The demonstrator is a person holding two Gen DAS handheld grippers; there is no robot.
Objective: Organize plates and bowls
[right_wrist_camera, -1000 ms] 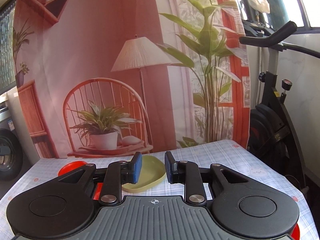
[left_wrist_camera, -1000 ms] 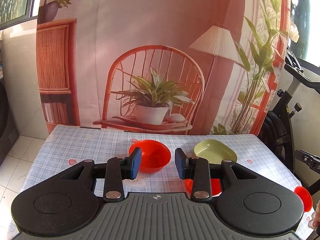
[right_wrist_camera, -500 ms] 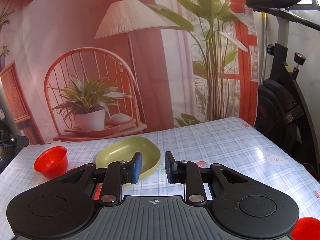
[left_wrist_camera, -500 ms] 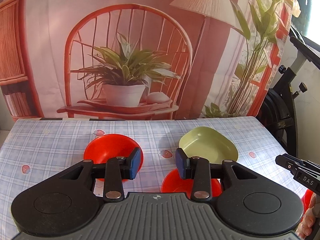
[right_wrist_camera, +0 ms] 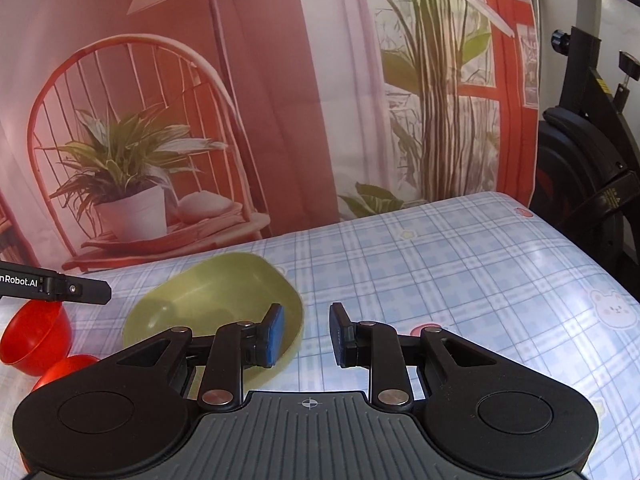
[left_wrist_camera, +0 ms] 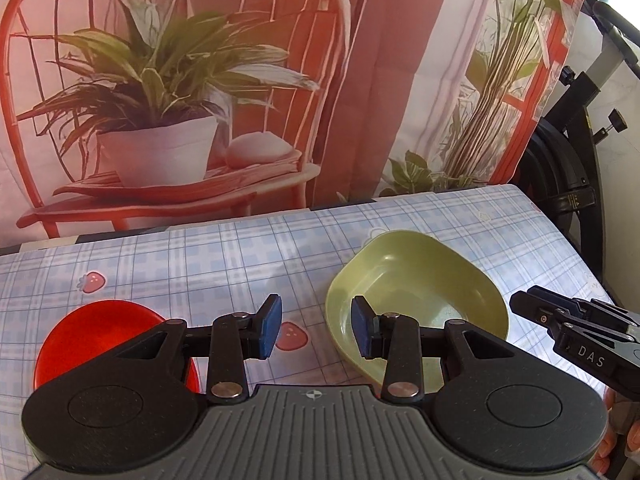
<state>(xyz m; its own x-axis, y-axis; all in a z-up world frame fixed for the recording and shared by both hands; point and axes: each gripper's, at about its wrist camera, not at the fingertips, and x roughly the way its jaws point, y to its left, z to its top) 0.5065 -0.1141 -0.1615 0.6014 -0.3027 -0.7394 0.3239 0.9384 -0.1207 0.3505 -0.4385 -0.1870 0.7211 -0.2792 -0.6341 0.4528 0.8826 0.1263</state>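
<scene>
Item: left gripper (left_wrist_camera: 316, 328). We hold it low over the checked surface (left_wrist_camera: 208, 264), jaws released and empty. Against the view half a second back, it has come closer to the dishes: the green plate (left_wrist_camera: 416, 280) now fills the area just beyond its right finger, where before it sat further off near the back edge.

Item: red bowl (left_wrist_camera: 100, 328). It rests on the surface at our left, partly hidden behind the left finger mount. Earlier it lay ahead of the jaws; now it has slid down to the lower left of the view. The second red dish seen earlier below the right finger is no longer visible in this view.

Item: right gripper (right_wrist_camera: 306, 334). Jaws released, nothing between them. It has advanced as well: the green plate (right_wrist_camera: 216, 300) now reaches its left finger line, larger than before.

Item: deep red bowl (right_wrist_camera: 34, 336). It stands at the far left of the right view, with another red dish (right_wrist_camera: 64, 370) just beside it, partly hidden.

Item: printed backdrop (right_wrist_camera: 200, 100), hanging behind the surface, unchanged.
</scene>
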